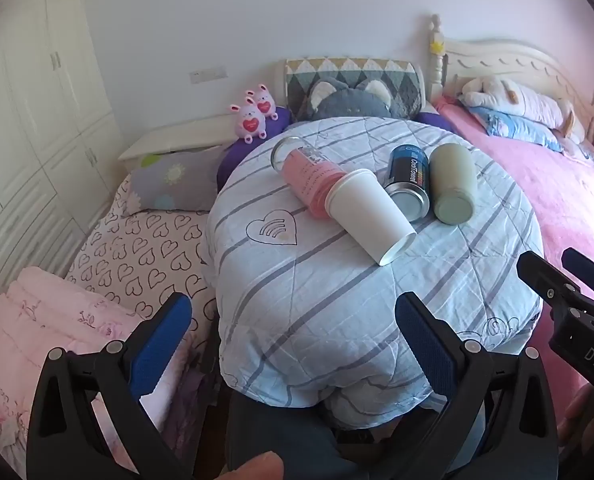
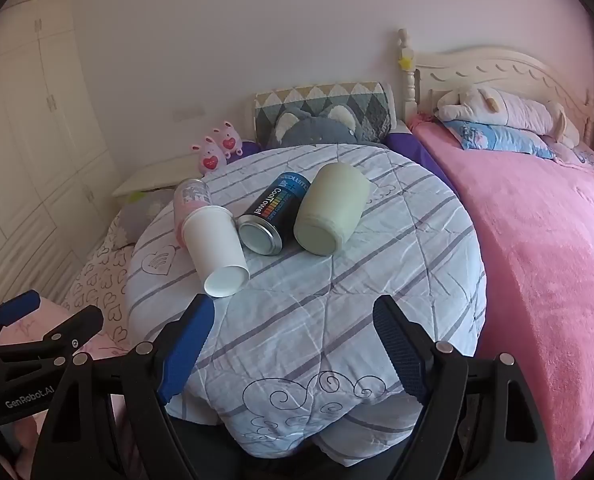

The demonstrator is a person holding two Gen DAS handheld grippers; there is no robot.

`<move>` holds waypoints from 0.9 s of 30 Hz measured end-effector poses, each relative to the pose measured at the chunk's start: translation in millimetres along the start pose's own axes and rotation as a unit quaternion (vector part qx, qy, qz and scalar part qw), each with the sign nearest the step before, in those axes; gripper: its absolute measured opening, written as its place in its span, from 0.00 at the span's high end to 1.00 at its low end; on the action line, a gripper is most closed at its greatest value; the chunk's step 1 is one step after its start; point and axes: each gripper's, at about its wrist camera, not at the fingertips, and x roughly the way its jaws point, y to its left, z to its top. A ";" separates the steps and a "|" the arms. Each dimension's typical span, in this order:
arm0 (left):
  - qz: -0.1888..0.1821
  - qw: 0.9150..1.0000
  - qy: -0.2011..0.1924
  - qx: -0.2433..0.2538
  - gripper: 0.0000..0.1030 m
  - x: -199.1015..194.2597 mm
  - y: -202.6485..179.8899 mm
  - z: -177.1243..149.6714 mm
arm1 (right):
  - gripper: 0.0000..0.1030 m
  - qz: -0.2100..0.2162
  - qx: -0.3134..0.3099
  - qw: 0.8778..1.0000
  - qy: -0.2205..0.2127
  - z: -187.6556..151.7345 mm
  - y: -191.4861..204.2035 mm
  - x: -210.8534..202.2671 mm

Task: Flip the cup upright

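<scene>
Several containers lie on their sides on a round table under a blue striped quilt (image 1: 337, 280) (image 2: 317, 312): a pink glass tumbler (image 1: 309, 180) (image 2: 191, 200), a white paper cup (image 1: 371, 214) (image 2: 217, 246), a dark blue can (image 1: 409, 180) (image 2: 275, 212) and a pale green cup (image 1: 453, 182) (image 2: 333, 208). My left gripper (image 1: 293, 316) is open and empty, short of the table's near edge. My right gripper (image 2: 293, 320) is open and empty over the near part of the quilt; it also shows at the right of the left wrist view (image 1: 565, 280).
A bed with a pink blanket (image 2: 537, 260) lies to the right. A heart-print bed (image 1: 145, 252) with a folded pink quilt (image 1: 37, 320) lies to the left. Plush toys (image 1: 253, 116) and a grey cushion (image 1: 353, 104) sit behind the table.
</scene>
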 end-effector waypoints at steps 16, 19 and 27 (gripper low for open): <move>0.004 1.000 -0.002 0.002 0.00 -0.2 0.3 0.4 | 0.19 0.002 0.001 1.000 -0.001 -0.3 3.1 -0.6; 0.003 1.000 -0.002 0.002 0.00 -0.2 0.4 0.5 | 0.19 0.002 0.000 1.000 -0.001 0.0 3.5 -1.2; 0.004 1.000 -0.003 0.001 0.00 -0.2 -0.1 1.0 | 0.19 0.003 0.000 1.000 0.000 0.7 5.3 -0.3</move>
